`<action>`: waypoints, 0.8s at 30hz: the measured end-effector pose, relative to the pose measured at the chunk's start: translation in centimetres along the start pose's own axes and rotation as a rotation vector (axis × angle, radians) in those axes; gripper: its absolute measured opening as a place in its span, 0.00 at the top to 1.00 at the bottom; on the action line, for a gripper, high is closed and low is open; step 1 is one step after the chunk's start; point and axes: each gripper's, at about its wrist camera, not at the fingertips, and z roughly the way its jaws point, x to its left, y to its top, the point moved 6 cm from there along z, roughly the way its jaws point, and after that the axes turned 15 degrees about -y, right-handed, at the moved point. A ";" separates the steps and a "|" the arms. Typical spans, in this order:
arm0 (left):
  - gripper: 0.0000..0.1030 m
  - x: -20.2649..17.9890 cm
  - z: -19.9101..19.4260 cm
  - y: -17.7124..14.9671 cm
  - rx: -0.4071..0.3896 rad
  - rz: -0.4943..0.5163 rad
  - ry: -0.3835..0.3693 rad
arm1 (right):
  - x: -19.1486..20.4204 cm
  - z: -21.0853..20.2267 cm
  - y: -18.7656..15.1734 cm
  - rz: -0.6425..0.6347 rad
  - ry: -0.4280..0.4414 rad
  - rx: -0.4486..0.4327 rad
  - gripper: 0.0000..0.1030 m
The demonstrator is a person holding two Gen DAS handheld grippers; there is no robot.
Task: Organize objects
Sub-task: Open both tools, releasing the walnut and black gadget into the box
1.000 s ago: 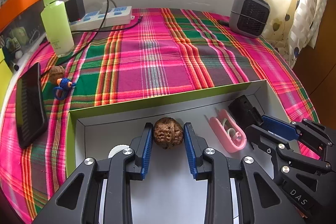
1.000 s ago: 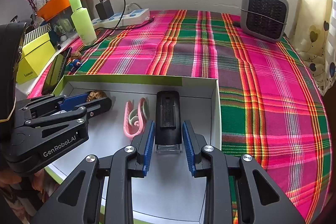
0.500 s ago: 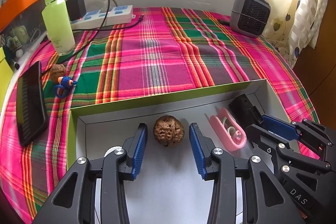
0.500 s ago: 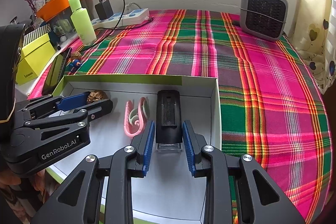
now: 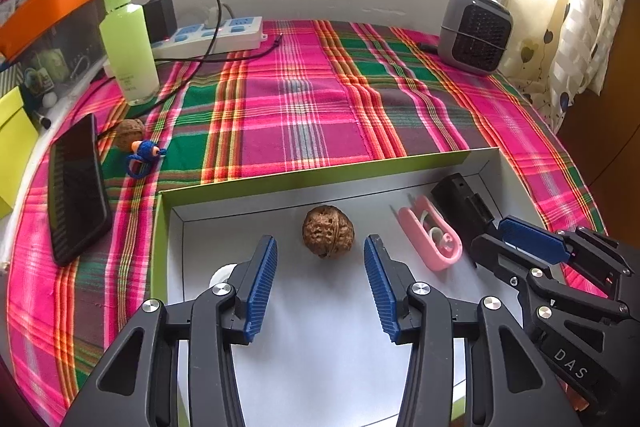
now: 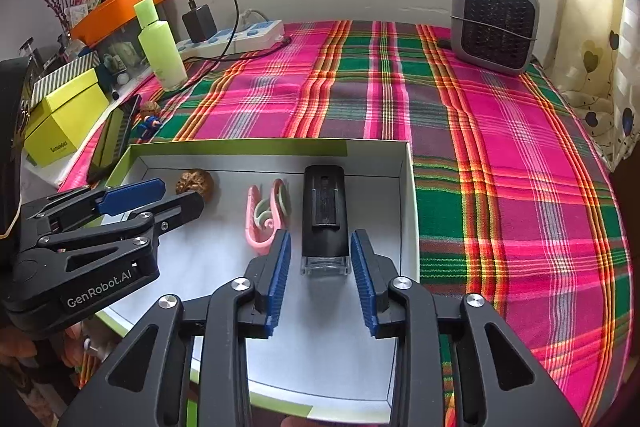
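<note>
Two grippers work over one shallow white box with a green outer wall, lying on a plaid cloth. The left gripper has just been opening its jaws; its blue pads stand apart, clear on both sides of one walnut, which rests on the box floor between and slightly beyond the fingertips. The right gripper has likewise just been opening; its pads flank the clear near end of one black rectangular device with a narrow gap on each side, so nothing is clamped.

The box holds three clearly seen things, in a row as the right wrist view shows: walnut at 9 o'clock, one pink clip in the middle, black device at 3 o'clock beside the box wall. A small white round thing shows partly behind the left gripper's finger; what it is cannot be told.

Outside the box, at 10 o'clock in the left wrist view, lie a second walnut, touching one small blue toy figure, and one dark phone just beside them. At 11 o'clock stand one green bottle and one power strip with a black charger plugged in. One grey heater stands at 1 o'clock. One yellow box sits off the cloth at 9 o'clock in the right wrist view.
</note>
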 end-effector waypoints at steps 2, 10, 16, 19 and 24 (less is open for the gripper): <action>0.57 0.0 -0.4 -0.2 -0.002 0.001 0.005 | 0.2 -0.4 -0.1 -0.006 -0.001 -0.007 0.67; 0.57 -0.4 -2.6 -0.8 -0.032 0.001 0.009 | 0.6 -1.9 -0.7 -0.006 -0.002 -0.024 0.67; 0.57 -0.8 -4.1 -1.5 -0.054 0.007 0.017 | 0.6 -3.4 -1.3 0.000 -0.006 -0.043 0.67; 0.57 -0.8 -4.9 -2.1 -0.062 -0.001 0.025 | 0.7 -4.0 -1.7 0.000 -0.009 -0.049 0.67; 0.57 -1.1 -5.9 -3.1 -0.071 0.005 0.043 | 0.8 -5.1 -2.4 0.002 -0.009 -0.063 0.67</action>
